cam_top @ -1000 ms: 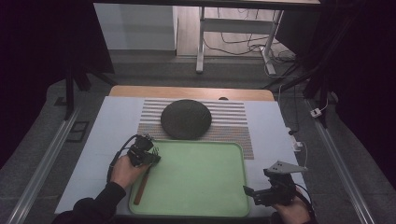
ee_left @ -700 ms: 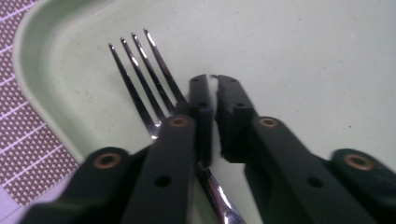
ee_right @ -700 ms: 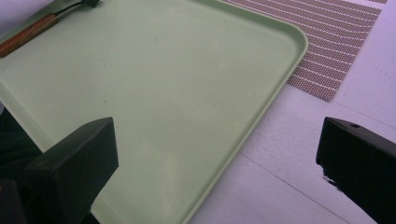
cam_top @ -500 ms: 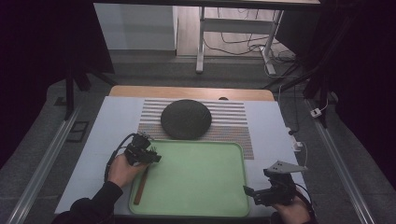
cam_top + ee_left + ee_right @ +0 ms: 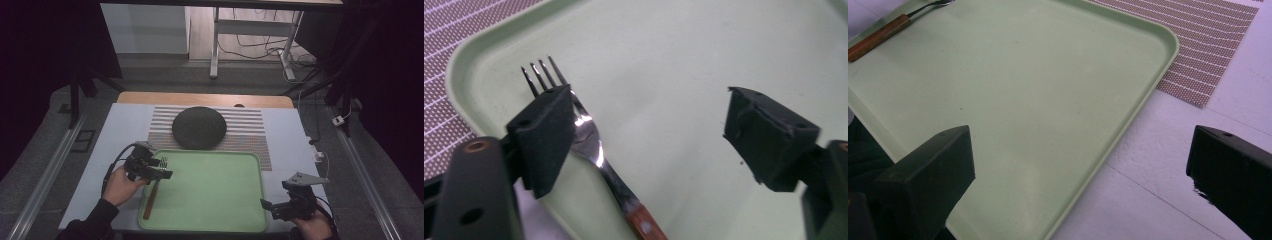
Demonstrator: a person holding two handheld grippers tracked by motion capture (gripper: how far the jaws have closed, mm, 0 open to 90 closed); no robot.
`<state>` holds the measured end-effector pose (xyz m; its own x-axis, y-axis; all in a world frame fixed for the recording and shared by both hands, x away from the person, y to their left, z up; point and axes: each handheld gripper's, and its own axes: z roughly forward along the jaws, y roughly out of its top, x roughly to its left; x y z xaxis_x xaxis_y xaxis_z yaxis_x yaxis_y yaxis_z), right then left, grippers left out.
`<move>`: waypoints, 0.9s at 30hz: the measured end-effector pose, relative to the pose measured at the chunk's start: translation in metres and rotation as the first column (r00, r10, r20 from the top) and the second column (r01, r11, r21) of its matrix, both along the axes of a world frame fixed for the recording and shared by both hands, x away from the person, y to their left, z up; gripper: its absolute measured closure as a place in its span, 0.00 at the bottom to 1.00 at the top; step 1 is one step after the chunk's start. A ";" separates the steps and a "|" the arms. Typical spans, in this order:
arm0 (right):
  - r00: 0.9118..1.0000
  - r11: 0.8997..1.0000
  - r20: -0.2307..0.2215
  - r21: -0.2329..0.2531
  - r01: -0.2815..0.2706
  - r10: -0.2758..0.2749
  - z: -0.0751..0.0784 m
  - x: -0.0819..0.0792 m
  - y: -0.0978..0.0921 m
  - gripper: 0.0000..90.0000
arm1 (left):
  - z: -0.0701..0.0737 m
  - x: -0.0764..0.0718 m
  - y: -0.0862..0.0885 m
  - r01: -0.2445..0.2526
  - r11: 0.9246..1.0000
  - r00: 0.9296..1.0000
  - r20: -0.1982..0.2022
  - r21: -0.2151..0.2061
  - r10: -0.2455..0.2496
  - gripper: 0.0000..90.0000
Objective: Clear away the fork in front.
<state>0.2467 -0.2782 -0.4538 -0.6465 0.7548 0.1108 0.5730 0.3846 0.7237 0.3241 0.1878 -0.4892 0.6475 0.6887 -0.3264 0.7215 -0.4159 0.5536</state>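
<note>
On the green tray (image 5: 215, 195), the fork (image 5: 151, 196) lies lengthwise, tines pointing away.

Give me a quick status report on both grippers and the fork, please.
Left gripper open, above fork. Fork flat on green tray, left side. Right gripper open, at tray's near right corner. Nothing in the way.

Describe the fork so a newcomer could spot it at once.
Start at the pale green tray at the near edge of the table. The fork lies along its left edge, tines pointing away from the person, just under the open left tool. It is the tray's one utensil, with a shiny metal neck and a reddish-brown wooden handle.
</note>
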 end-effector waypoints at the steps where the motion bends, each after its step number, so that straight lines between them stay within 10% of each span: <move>1: 1.000 1.000 0.000 0.000 0.000 0.000 0.000 0.000 0.000 0.00 | 0.002 -0.003 0.002 0.006 1.000 1.000 0.009 -0.011 -0.006 0.22; 6: 1.000 1.000 0.001 0.000 -0.003 0.003 0.000 0.000 0.000 0.00 | 0.011 -0.017 0.009 0.015 0.996 1.000 0.024 -0.092 -0.013 0.13; 27: 1.000 1.000 0.000 -0.002 -0.002 0.002 0.000 0.000 -0.001 0.00 | 0.020 -0.074 0.044 -0.022 0.987 0.996 0.079 -0.161 0.035 0.03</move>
<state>0.2464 -0.2788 -0.4535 -0.6482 0.7536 0.1093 0.5723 0.3874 0.7228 0.2497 0.2317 -0.4692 0.6571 0.6505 -0.3809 0.6819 -0.2975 0.6682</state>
